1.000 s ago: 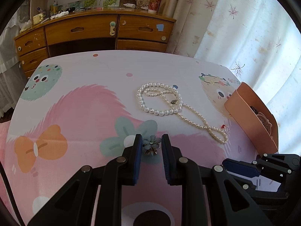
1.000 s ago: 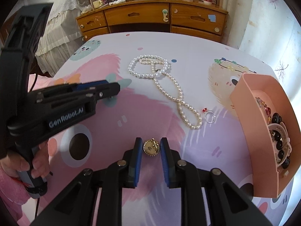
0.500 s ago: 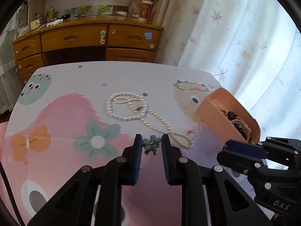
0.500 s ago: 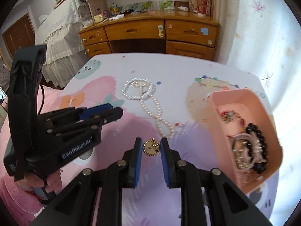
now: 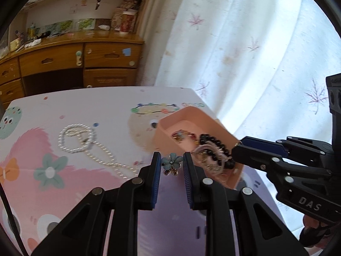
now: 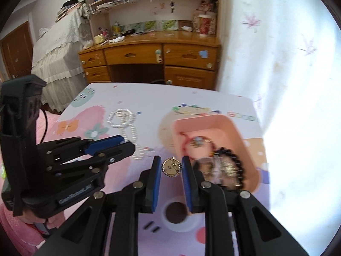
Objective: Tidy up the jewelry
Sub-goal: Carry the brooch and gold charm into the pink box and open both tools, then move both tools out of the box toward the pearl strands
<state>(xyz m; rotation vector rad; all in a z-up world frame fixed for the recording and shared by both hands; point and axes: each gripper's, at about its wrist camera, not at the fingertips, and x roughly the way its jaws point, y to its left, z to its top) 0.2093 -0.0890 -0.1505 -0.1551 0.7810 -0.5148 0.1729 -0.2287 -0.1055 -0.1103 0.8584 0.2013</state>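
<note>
My left gripper [image 5: 171, 165] is shut on a blue flower brooch [image 5: 171, 161] and holds it in the air just left of the pink box [image 5: 170, 137]. My right gripper [image 6: 171, 167] is shut on a round gold brooch [image 6: 171, 167], held above the table beside the pink box [image 6: 245, 136]. The box holds black beads [image 6: 234, 157], a red bracelet and other jewelry. A pearl necklace [image 5: 85, 140] lies on the patterned tablecloth; it also shows in the right wrist view [image 6: 125, 125].
A wooden desk with drawers [image 6: 149, 57] stands behind the table. A white curtain [image 5: 245, 53] hangs to the right. A bed with a lace cover [image 6: 57, 59] is at the far left. The table's right edge runs just past the box.
Both grippers have lifted with their brooches and moved right toward the pink box. The box now lies close beside both sets of fingertips. The necklace has not moved.
</note>
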